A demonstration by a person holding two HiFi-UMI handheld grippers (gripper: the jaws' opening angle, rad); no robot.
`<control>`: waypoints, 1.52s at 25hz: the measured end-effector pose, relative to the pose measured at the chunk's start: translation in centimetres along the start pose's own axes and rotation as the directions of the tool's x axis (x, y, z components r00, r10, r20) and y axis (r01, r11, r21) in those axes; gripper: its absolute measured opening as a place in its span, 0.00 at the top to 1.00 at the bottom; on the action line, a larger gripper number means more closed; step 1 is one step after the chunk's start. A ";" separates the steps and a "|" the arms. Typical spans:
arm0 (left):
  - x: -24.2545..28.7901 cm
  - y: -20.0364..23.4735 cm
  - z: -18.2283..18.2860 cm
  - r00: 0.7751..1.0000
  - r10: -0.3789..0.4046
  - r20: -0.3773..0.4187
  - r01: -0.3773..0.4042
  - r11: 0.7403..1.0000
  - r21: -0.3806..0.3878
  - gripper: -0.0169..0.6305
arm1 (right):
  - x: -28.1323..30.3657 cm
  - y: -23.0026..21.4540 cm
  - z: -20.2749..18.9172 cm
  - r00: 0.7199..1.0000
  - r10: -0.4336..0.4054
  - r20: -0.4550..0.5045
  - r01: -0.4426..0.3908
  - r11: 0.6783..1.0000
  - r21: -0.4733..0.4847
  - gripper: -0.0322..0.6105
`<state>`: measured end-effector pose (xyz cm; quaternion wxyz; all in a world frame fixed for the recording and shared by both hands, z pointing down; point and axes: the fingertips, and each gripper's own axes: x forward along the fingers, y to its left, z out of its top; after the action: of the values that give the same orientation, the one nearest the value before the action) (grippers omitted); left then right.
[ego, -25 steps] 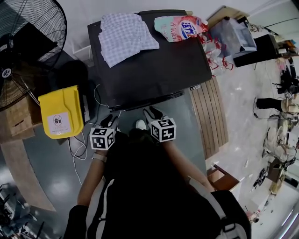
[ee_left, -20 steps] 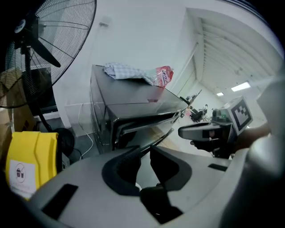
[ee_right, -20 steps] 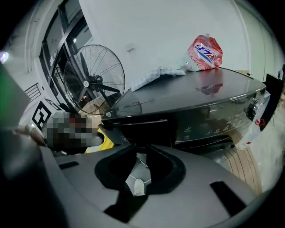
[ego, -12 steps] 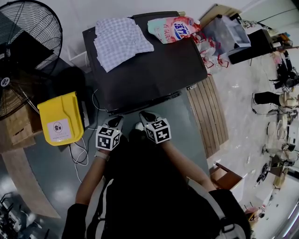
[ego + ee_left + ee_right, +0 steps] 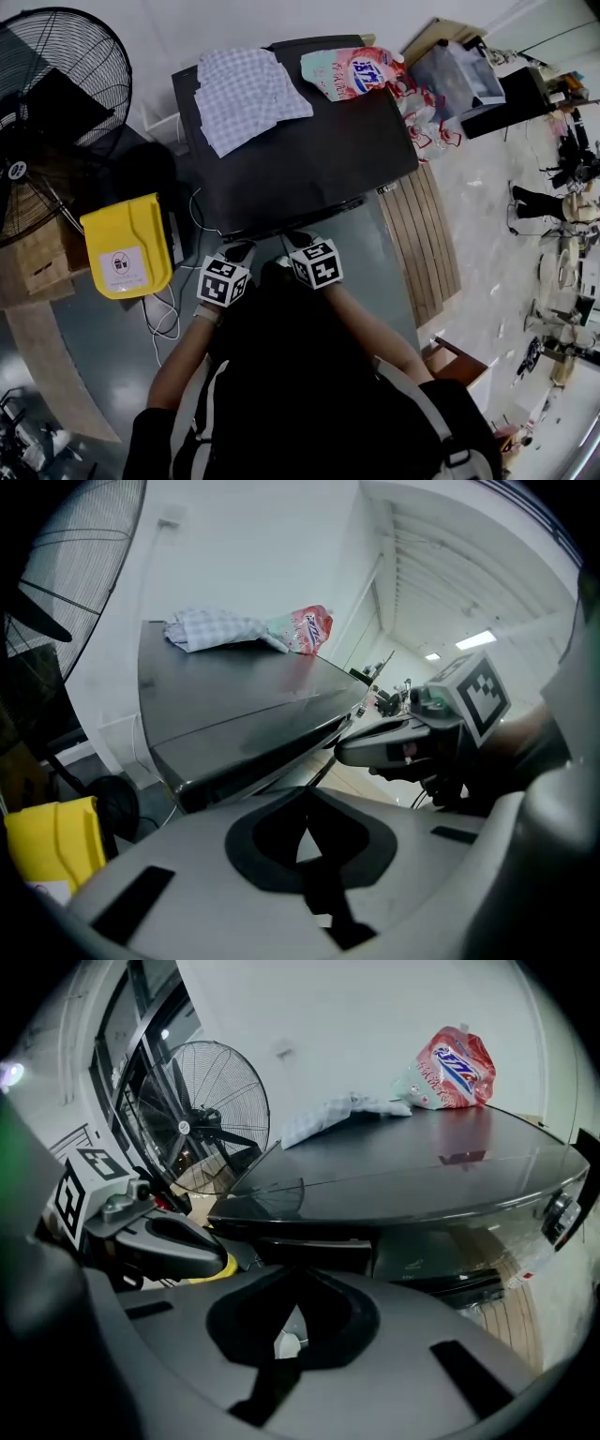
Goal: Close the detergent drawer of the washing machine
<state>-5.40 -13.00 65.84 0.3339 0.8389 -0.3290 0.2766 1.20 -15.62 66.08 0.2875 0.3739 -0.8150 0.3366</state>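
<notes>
The dark washing machine point(image 5: 309, 150) stands in front of me, its flat top point(image 5: 412, 1171) seen in all three views. Under the lid's front edge a dark drawer front point(image 5: 314, 1252) shows in the right gripper view; how far it sticks out I cannot tell. My left gripper point(image 5: 240, 251) and right gripper point(image 5: 298, 241) hover side by side just short of the machine's front edge point(image 5: 291, 214), touching nothing. Both are shut with nothing between the jaws point(image 5: 305, 803) point(image 5: 298, 1283). Each gripper view also catches the other gripper point(image 5: 384, 747) point(image 5: 173, 1241).
A checked cloth point(image 5: 246, 94) and a pink detergent bag point(image 5: 352, 70) lie on the machine's top. A yellow bin point(image 5: 128, 248) and a black fan point(image 5: 52, 103) stand to the left, with cables point(image 5: 159, 305) on the floor. Wooden slats point(image 5: 422, 239) lie to the right.
Both grippers' jaws went from spread to shut. The left gripper shifted right, closer to the other, and rolled a little. The right gripper stayed near the machine's front edge.
</notes>
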 end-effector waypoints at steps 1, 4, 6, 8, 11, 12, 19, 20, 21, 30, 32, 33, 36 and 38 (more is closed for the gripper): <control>0.1 0.0 0.0 1.000 -0.003 -0.006 0.003 1.000 0.002 0.96 | 0.2 0.0 0.0 1.000 0.005 -0.010 -0.005 1.000 -0.004 0.92; 0.3 0.4 0.2 1.000 0.001 -0.014 -0.001 1.000 0.002 0.96 | 0.6 0.0 0.4 1.000 0.011 -0.019 -0.011 1.000 -0.020 0.93; 0.2 1.0 1.1 1.000 0.019 0.015 -0.019 1.000 0.002 0.96 | 0.6 0.0 1.3 1.000 0.014 -0.002 -0.014 1.000 -0.024 0.93; -0.2 1.1 2.7 0.997 0.031 0.074 -0.034 0.998 0.044 0.96 | 0.9 0.1 1.8 1.000 0.030 -0.003 -0.030 0.999 -0.042 0.93; -1.8 4.1 6.9 0.964 0.165 0.207 -0.173 0.985 0.022 0.96 | 1.3 0.5 1.8 0.998 0.054 -0.028 -0.055 0.996 -0.070 0.93; -2.4 5.5 8.0 0.951 0.200 0.235 -0.194 0.980 -0.050 0.96 | 1.4 0.6 1.7 0.998 0.057 -0.037 -0.060 0.995 -0.076 0.93; -2.8 4.9 5.8 0.957 0.202 0.209 -0.183 0.977 -0.105 0.96 | 1.2 0.5 1.4 0.996 0.064 -0.057 -0.068 0.996 -0.060 0.93; -3.0 5.0 5.5 0.956 0.207 0.210 -0.186 0.976 -0.116 0.96 | 1.1 0.6 1.5 0.997 0.066 -0.048 -0.069 0.996 -0.057 0.93; -3.4 5.2 5.3 0.952 0.217 0.214 -0.193 0.973 -0.128 0.96 | 0.9 0.8 1.8 0.997 0.071 -0.033 -0.073 0.996 -0.059 0.93; -8.6 4.4 4.5 0.916 0.281 0.286 -0.238 0.955 -0.177 0.96 | -1.9 5.9 4.8 0.979 0.196 0.063 -0.185 0.971 -0.151 0.93; -10.3 4.0 4.4 0.901 0.306 0.308 -0.260 0.949 -0.180 0.96 | -2.8 7.3 5.7 0.968 0.237 0.087 -0.220 0.961 -0.167 0.93; -11.3 3.9 4.4 0.892 0.317 0.323 -0.269 0.945 -0.186 0.96 | -3.3 8.1 6.3 0.962 0.256 0.098 -0.236 0.955 -0.180 0.93; -14.5 3.4 4.8 0.860 0.353 0.369 -0.295 0.933 -0.204 0.96 | -5.0 10.3 8.3 0.939 0.322 0.125 -0.288 0.930 -0.229 0.93; -16.7 3.2 5.2 0.837 0.377 0.397 -0.313 0.924 -0.218 0.96 | -6.1 11.7 9.7 0.922 0.362 0.139 -0.316 0.910 -0.269 0.93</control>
<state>-17.02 -12.46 52.40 0.2569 0.7794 -0.5597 0.1152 -6.92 -14.67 51.86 0.1904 0.2181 -0.9257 0.2434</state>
